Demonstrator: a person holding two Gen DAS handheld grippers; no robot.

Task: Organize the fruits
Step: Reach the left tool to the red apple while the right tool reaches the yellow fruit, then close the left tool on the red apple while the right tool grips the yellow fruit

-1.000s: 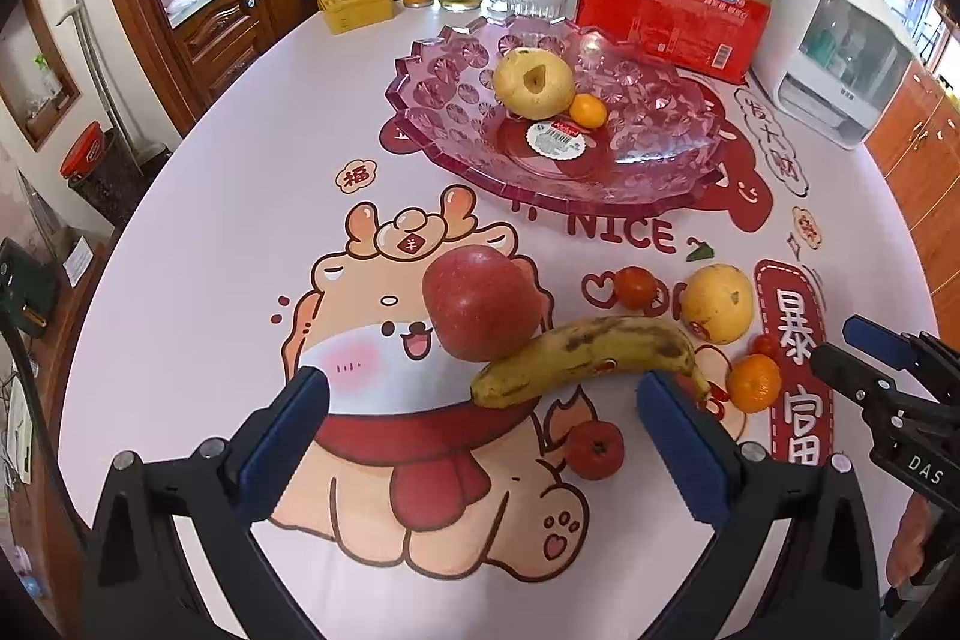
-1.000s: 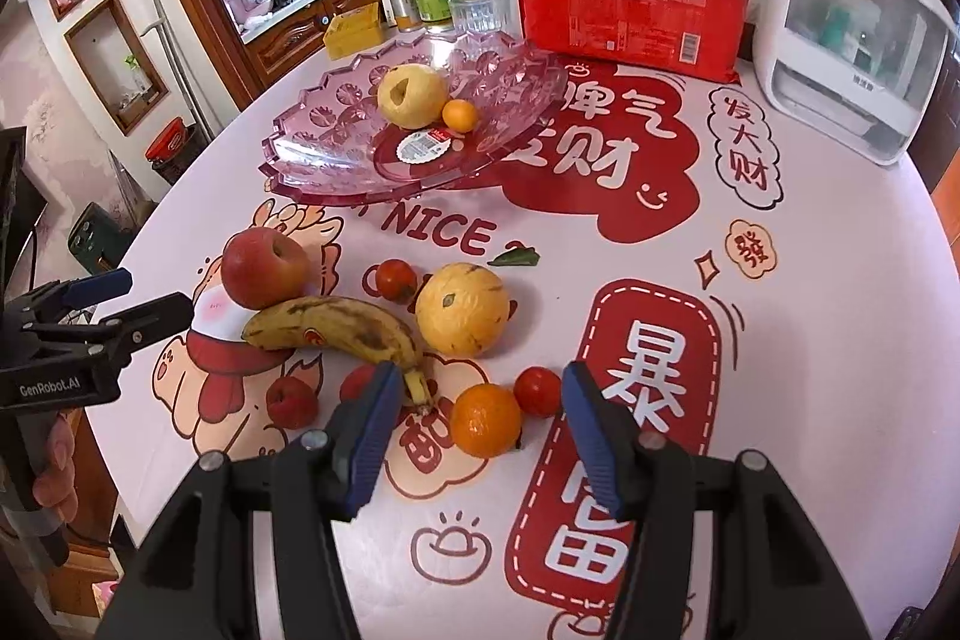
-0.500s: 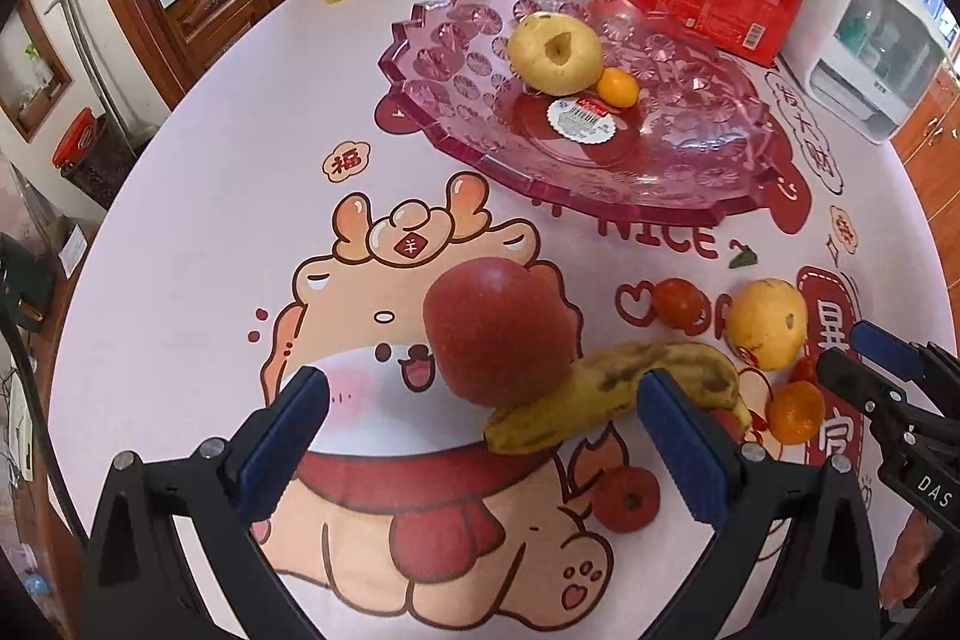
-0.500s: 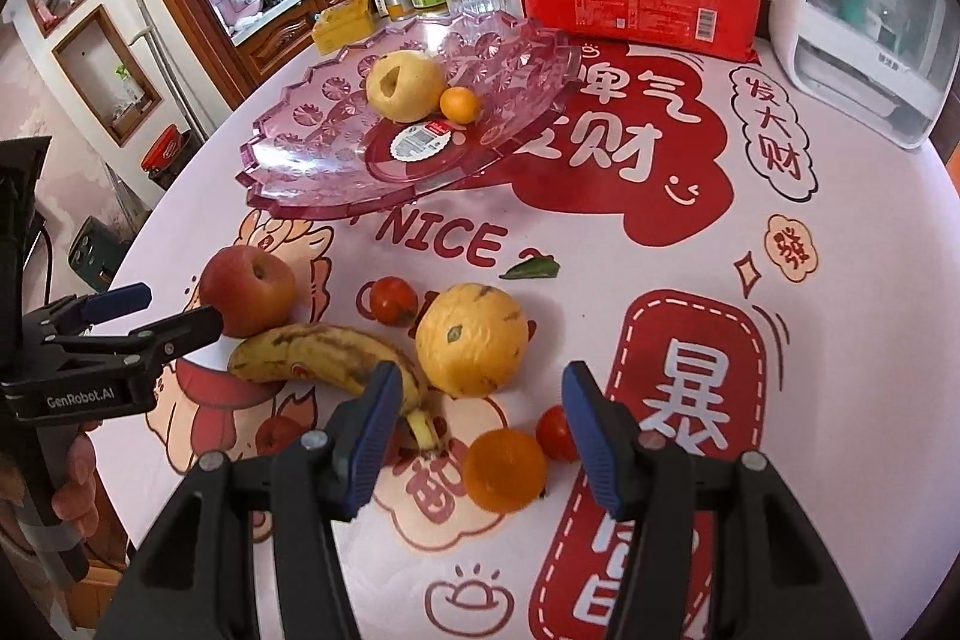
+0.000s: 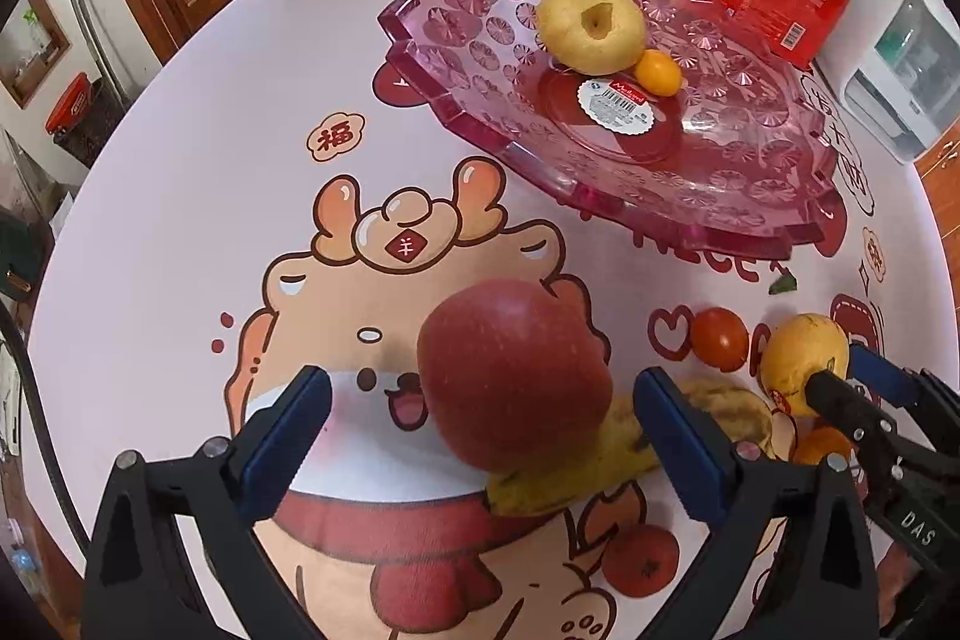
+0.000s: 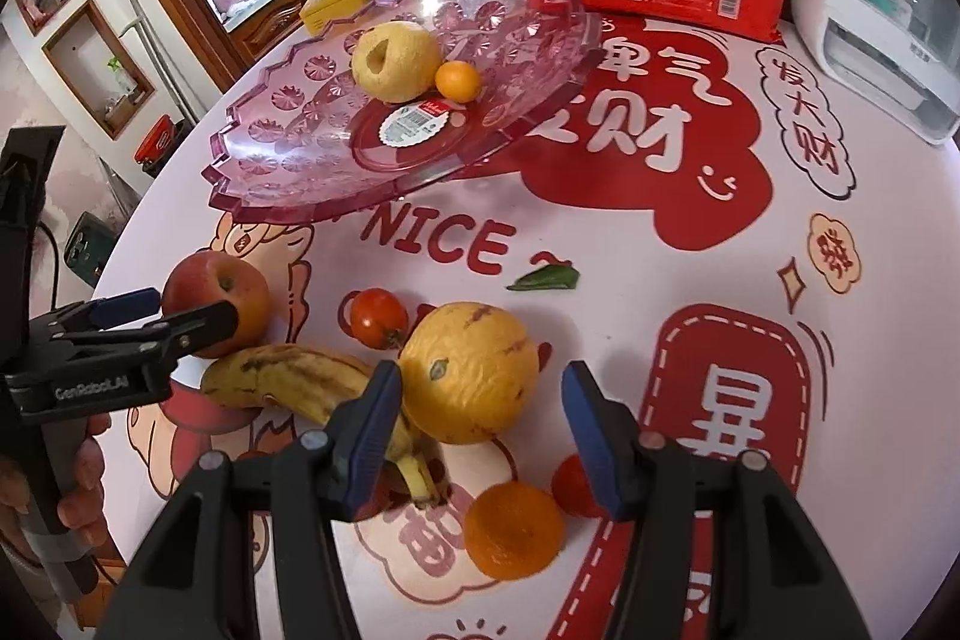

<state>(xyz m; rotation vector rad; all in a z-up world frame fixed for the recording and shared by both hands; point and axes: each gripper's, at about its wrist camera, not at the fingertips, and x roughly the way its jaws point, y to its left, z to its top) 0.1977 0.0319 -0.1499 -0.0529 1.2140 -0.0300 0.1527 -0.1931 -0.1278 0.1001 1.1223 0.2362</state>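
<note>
Over the last second both sets of tongs have pushed forward and down into the loose fruit. On the left, the left tongs (image 5: 480,421) have closed in on the red apple (image 5: 516,376) until it sits between the wide-spread blue pads, which are not yet touching it; a second ago the apple lay well ahead of them. That looks to me like the lead-in to a grasp, with the apple bound for the pink glass dish (image 5: 708,214) farther back on the tabletop (image 5: 198,148), where a yellow pear (image 5: 591,25) and a small orange (image 5: 658,72) already sit. The apple has no real long axis; in the right view its stem dimple faces up and toward the camera. Just right of it lies the banana (image 6: 288,379), touching the apple, its long axis running roughly left to right across the tabletop, with the stem end pointing toward the right tongs. The right tongs (image 6: 480,427) have moved in as well and now stand wide around the near side of the big yellow citrus (image 6: 471,370), the left pad hard against the banana's stem end. A tomato (image 6: 378,316) sits just behind, a mandarin (image 6: 513,529) just below the tongs. Most of the fruit remains outside the dish.
</note>
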